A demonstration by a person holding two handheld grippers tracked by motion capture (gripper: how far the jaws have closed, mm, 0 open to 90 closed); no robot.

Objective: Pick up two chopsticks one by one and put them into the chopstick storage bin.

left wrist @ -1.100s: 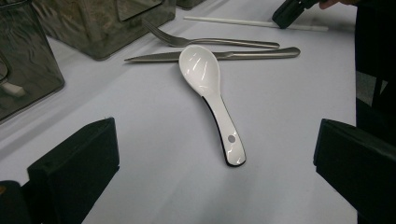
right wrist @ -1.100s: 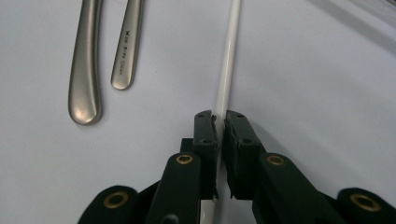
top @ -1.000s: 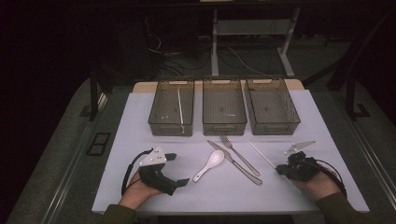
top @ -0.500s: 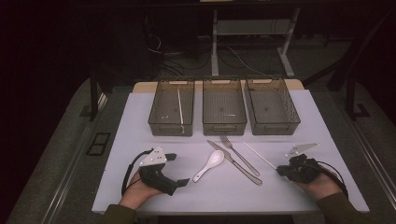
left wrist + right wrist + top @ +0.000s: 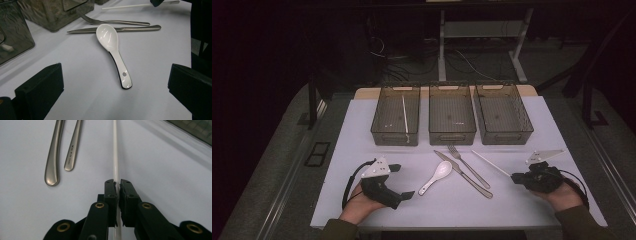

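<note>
At the table's right front, the right gripper (image 5: 515, 177) is clamped on a white chopstick (image 5: 115, 157), jaws pinched tight around its near end; the stick lies flat on the white mat (image 5: 362, 130), running up-left toward the 3 bins, just beside the fork (image 5: 467, 164) and knife (image 5: 462, 173) handles. Left gripper (image 5: 402, 181) rests on the mat, jaws wide apart, holding nothing, white spoon (image 5: 113, 47) lying ahead of it. 1 more chopstick (image 5: 404, 114) sits in the left bin (image 5: 379, 131).
</note>
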